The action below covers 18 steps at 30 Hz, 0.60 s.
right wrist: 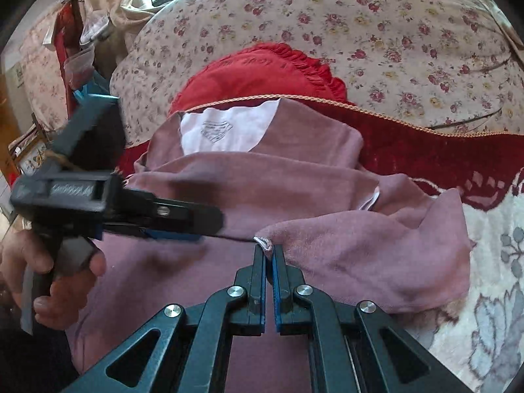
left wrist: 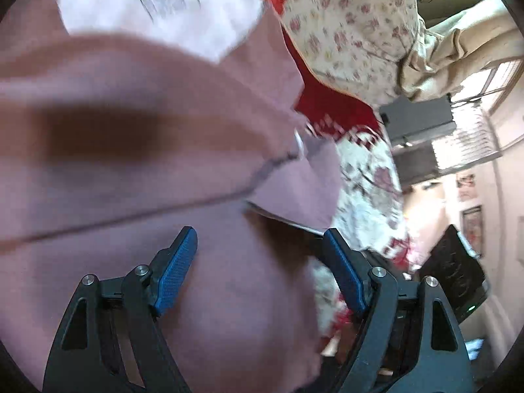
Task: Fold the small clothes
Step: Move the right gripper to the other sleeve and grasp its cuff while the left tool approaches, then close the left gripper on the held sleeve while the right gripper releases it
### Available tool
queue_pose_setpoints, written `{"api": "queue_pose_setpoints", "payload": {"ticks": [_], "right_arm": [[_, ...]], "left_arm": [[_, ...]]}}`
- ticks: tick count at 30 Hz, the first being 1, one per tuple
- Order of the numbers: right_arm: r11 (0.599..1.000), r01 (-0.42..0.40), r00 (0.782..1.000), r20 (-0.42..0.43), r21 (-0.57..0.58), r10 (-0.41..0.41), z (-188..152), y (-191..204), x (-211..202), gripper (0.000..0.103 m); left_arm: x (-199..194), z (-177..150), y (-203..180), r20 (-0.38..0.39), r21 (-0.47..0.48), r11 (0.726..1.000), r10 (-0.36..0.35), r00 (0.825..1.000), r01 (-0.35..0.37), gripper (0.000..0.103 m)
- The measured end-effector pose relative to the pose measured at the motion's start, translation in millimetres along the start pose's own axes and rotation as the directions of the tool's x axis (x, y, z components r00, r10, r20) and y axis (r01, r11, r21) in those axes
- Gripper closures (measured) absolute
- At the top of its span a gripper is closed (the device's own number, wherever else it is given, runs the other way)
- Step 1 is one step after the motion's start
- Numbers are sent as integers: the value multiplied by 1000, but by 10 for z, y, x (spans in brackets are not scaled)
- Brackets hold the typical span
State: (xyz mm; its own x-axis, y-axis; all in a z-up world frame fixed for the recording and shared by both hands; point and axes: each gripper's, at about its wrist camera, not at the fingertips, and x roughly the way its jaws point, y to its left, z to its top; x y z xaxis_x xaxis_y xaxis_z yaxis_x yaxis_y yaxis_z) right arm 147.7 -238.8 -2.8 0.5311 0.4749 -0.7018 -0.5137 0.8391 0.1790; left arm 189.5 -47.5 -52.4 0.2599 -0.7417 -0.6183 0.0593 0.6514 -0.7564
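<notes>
A cream bedcover [right wrist: 376, 32] printed with small red and pink roses fills the far side of the right wrist view, with a ruffled red cushion [right wrist: 262, 72] lying against it. A deep red blanket [right wrist: 425, 154] edged in gold cord meets a white floral spread [right wrist: 491, 262] at the right. Daylight comes through a barred window [left wrist: 471, 140] beside beige curtains [left wrist: 458, 46]. Framed pictures [left wrist: 471, 222] hang on a pale pink wall [left wrist: 504, 196].
</notes>
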Motion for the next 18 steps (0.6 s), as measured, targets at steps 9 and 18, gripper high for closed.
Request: {"api": "queue_pose_setpoints", "payload": {"ticks": [9,18], "right_arm": [[994,-83,995,-67,-67,79,-136,263,153,100],[992,-95,995,-46,-85,92,-92,361,100,100]], "left_arm": [[100,-27,-48,-47,-34,999,-44,998,42,24],[57,19,-109,-6,-9,998,-63,998,63,24]]}}
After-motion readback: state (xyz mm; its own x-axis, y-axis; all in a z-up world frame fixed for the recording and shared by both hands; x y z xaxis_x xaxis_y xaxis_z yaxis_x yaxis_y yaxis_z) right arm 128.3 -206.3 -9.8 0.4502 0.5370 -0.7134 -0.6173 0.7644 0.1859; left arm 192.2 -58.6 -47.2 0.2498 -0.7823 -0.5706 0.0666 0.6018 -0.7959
